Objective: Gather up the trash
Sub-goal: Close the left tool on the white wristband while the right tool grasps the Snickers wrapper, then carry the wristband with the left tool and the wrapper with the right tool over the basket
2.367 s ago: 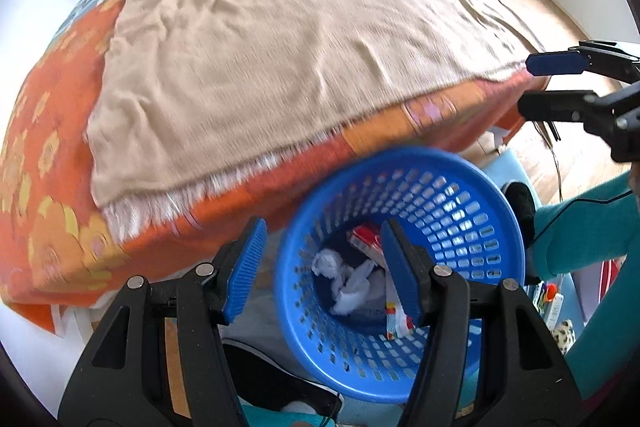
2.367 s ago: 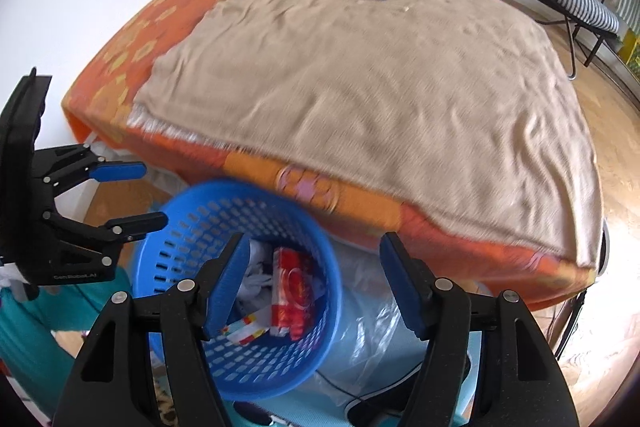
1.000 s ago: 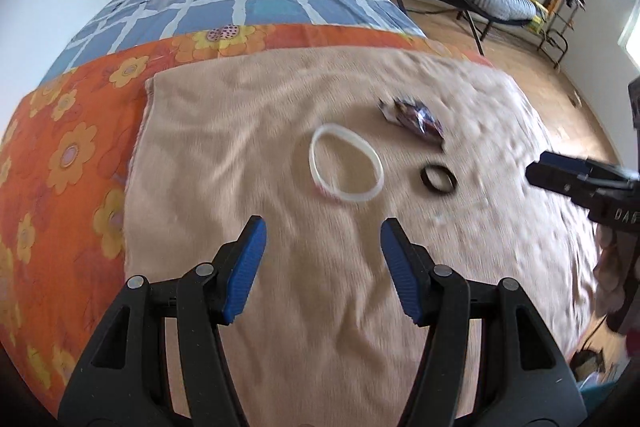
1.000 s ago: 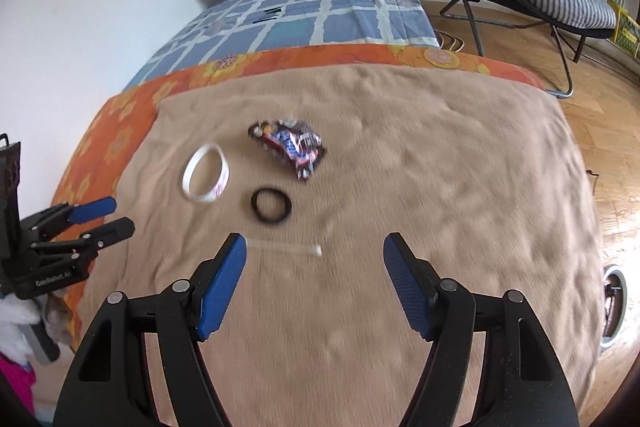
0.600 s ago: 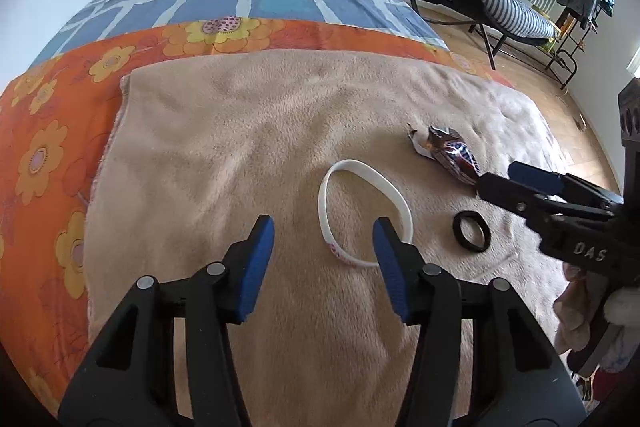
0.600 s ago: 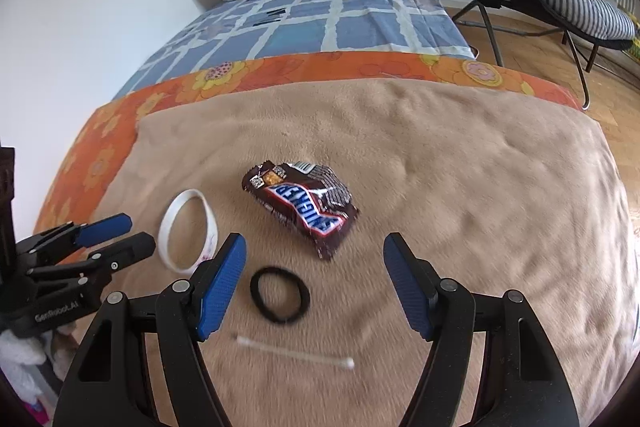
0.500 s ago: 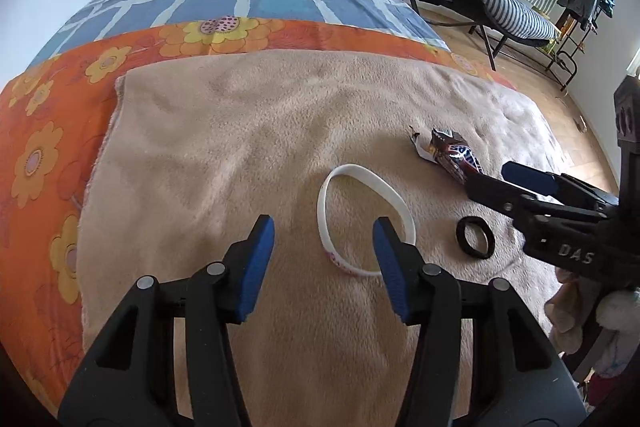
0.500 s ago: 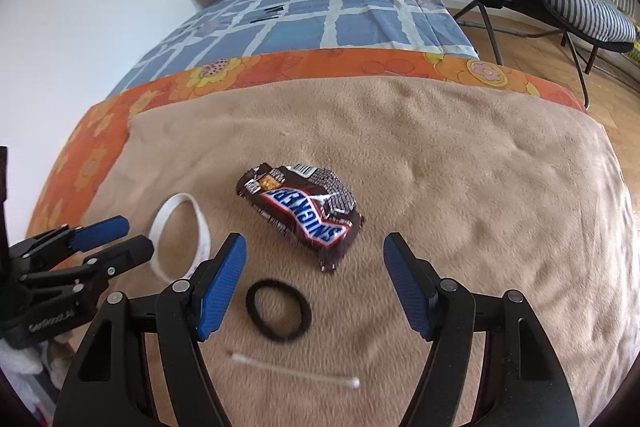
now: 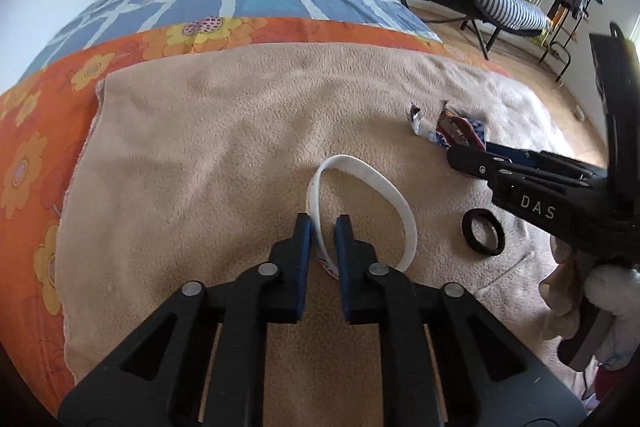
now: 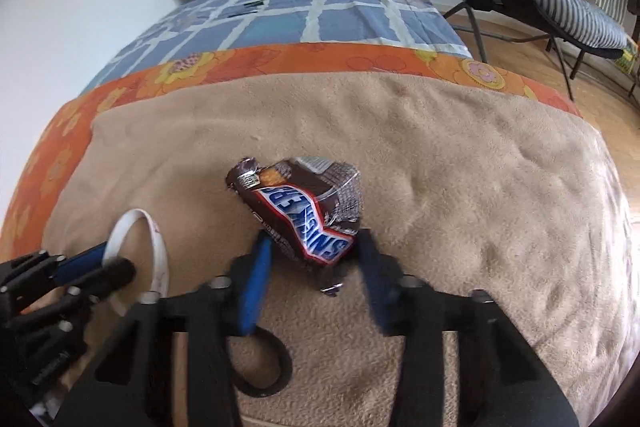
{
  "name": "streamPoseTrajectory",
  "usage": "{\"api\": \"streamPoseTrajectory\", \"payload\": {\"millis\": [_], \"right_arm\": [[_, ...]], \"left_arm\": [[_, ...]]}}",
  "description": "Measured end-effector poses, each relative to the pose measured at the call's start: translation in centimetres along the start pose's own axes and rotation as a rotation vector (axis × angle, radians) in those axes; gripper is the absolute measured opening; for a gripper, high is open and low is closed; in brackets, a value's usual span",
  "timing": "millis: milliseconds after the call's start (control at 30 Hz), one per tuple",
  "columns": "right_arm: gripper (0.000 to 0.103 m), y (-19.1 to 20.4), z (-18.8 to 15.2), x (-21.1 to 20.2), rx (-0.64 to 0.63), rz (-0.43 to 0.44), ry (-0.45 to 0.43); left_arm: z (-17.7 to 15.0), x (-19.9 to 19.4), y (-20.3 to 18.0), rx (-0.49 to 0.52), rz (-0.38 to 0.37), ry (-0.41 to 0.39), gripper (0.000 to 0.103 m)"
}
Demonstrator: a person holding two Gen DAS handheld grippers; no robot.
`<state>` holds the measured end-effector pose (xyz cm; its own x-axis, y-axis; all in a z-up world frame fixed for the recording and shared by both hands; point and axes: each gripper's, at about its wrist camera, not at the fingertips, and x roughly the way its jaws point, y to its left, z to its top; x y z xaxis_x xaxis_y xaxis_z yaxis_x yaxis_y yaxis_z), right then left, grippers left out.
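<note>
The left gripper (image 9: 322, 227) has its blue-padded fingers (image 9: 303, 235) nearly together, pinching the near edge of the white flexible silicone wristband (image 9: 394, 195), which stands on its rim on the beige fleece blanket (image 9: 200, 155) covering the bed. Taking the thin band edge-on lets the pads clamp it instead of scraping at a flat loop.

The right gripper (image 10: 314, 267) sits low over the brown crinkled Snickers wrapper (image 10: 304, 211), fingers (image 10: 256, 275) spread to either side of the wrapper's near end. I cannot tell whether they touch it, as they are motion-blurred. The wide stance suits a puffy, slippery foil that has to be squeezed from both sides.

The black elastic hair tie (image 9: 482, 233) lies flat on the blanket at about 3 o'clock from the wristband, apart from it, under the right gripper's body. In the left wrist view, the wrapper lies at about 1 o'clock from the wristband.

Judging by this, both pieces are mid-pickup; neither is lifted yet.
</note>
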<state>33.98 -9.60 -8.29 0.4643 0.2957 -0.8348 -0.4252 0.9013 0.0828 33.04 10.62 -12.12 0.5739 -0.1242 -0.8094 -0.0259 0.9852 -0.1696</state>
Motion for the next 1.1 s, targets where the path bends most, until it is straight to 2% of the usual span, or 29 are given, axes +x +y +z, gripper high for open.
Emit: {"api": "streamPoseTrajectory", "payload": {"millis": [100, 200, 567, 867, 1100], "right_arm": [[0.017, -0.3, 0.0, -0.5, 0.01, 0.033, -0.014], [0.015, -0.3, 0.0, -1.2, 0.006, 0.033, -0.039], [0.015, -0.8, -1.6, -5.8, 0.002, 0.077, -0.094], [0.015, -0.8, -5.8, -12.0, -0.022, 0.109, -0.109], [0.015, -0.6, -8.0, -14.8, -0.059, 0.118, -0.113]], "left_arm": [[-0.2, -0.3, 0.1, -0.003, -0.007, -0.006, 0.009], [-0.4, -0.7, 0.1, -0.01, -0.018, -0.011, 0.009], [-1.9, -5.0, -0.8, -0.015, -0.048, -0.05, 0.009], [-5.4, -10.4, -2.5, 0.033, -0.044, -0.055, 0.009], [-6.9, -11.6, -2.3, 0.019, -0.05, -0.034, 0.009]]}}
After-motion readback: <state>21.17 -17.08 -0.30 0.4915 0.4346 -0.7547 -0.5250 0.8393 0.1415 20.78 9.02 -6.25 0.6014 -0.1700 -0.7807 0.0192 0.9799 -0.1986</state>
